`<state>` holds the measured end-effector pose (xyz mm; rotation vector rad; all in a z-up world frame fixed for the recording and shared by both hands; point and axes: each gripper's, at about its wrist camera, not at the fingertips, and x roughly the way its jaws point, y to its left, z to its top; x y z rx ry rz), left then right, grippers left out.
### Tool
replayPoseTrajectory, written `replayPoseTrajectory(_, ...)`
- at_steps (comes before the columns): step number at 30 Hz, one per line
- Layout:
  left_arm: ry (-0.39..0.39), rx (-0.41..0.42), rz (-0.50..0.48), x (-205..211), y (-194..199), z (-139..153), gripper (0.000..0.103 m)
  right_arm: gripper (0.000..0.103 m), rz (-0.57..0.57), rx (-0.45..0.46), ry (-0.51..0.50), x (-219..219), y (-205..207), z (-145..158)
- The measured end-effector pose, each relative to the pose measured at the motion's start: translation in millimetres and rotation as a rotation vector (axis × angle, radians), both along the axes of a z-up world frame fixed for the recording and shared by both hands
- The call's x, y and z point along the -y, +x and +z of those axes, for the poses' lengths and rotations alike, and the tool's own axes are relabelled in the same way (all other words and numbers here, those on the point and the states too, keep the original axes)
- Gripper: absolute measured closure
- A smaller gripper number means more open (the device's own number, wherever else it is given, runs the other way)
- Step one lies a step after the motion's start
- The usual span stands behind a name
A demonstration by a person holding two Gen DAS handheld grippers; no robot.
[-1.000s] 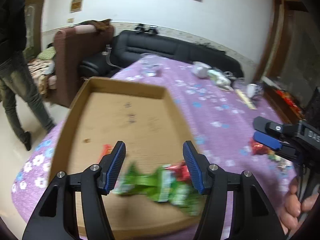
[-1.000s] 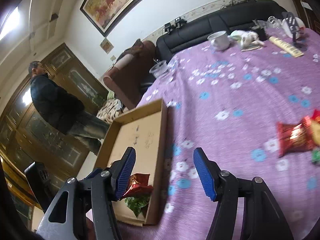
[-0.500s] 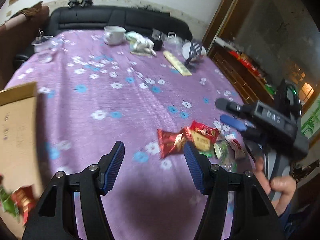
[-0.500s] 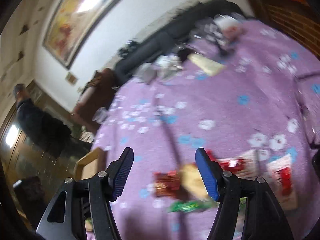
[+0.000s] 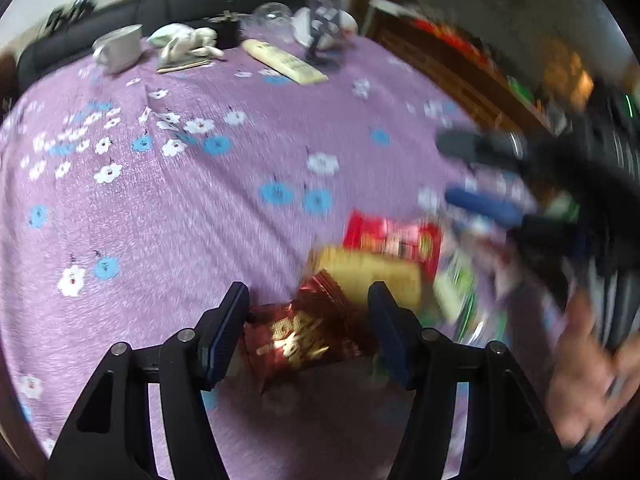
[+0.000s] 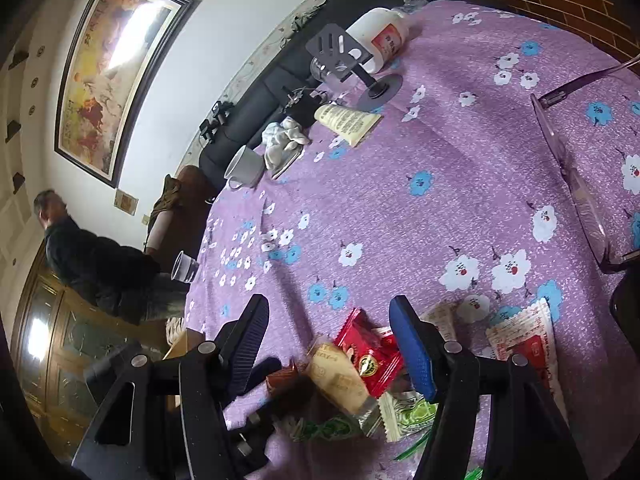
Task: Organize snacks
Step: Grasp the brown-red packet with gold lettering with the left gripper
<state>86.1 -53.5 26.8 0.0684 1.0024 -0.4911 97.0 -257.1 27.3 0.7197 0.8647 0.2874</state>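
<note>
The left gripper point(image 5: 308, 320) has its fingers apart, straddling a crinkly dark-red foil packet point(image 5: 298, 336) without pressing it. The right gripper point(image 6: 328, 344) is likewise spread over a glossy red packet point(image 6: 370, 354) and a tan wrapper point(image 6: 338, 380). Both packets lie on the purple flowered cloth point(image 6: 440, 160) covering the surface. Farther off stands a white cup point(image 6: 246, 168).

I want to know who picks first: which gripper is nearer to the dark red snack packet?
Left. The left gripper has the dark red snack packet between its open fingers; the right gripper hovers beside it, over the other snacks.
</note>
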Motion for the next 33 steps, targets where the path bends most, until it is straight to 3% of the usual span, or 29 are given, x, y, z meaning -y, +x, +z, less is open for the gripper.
replayPoseTrajectory(5, 0.090, 0.060, -0.078, 2.1, -23.6, 0.7, 0.038, 0.037, 0.008, -0.004, -0.011, -3.7, 1.2, -1.9)
replayPoseTrajectory(11, 0.128, 0.053, -0.096, -2.8, -33.1, 0.8, 0.037, 0.037, 0.007, 0.009, -0.033, -4.3, 0.3, 0.0)
replayPoseTrajectory(13, 0.145, 0.048, -0.104, -5.7, -38.1, -2.3, 0.027, 0.037, 0.017, 0.008, -0.037, -6.8, 0.9, 0.1)
replayPoseTrajectory(15, 0.176, 0.029, -0.108, -7.8, -42.0, -9.2, 0.025, 0.037, 0.028, 0.005, -0.036, -9.0, 1.2, -0.7)
replayPoseTrajectory(20, 0.161, 0.031, -0.102, -17.8, -50.0, -7.8, 0.024, 0.037, 0.033, 0.014, -0.050, -10.1, 0.9, 0.3)
replayPoseTrajectory(22, 0.145, 0.071, -0.092, -21.6, -52.8, -5.8, 0.024, 0.037, 0.050, 0.011, -0.055, -13.4, 2.0, -0.8)
replayPoseTrajectory(23, 0.145, 0.080, -0.082, -22.6, -51.7, -6.4, 0.026, 0.037, 0.061, 0.009, -0.059, -15.8, 2.5, -1.9)
replayPoseTrajectory(24, 0.147, 0.076, -0.063, -23.8, -48.7, -8.1, 0.041, 0.037, 0.070, 0.007, -0.061, -17.8, 3.1, -2.9)
replayPoseTrajectory(25, 0.147, 0.080, -0.034, -25.8, -46.5, -9.2, 0.043, 0.037, 0.079, 0.004, -0.070, -19.7, 3.7, -3.7)
replayPoseTrajectory(27, 0.136, 0.098, -0.008, -26.3, -45.8, -8.6, 0.063, 0.040, 0.083, -0.003, -0.102, -22.2, 4.4, -5.2)
replayPoseTrajectory(30, 0.115, 0.112, 0.031, -26.8, -43.4, -8.9, 0.067, 0.051, 0.105, -0.011, -0.147, -25.3, 6.8, -6.6)
replayPoseTrajectory(33, 0.071, 0.123, 0.071, -32.9, -39.6, -8.1, 0.068, 0.053, 0.159, -0.033, -0.207, -34.5, 9.9, -11.2)
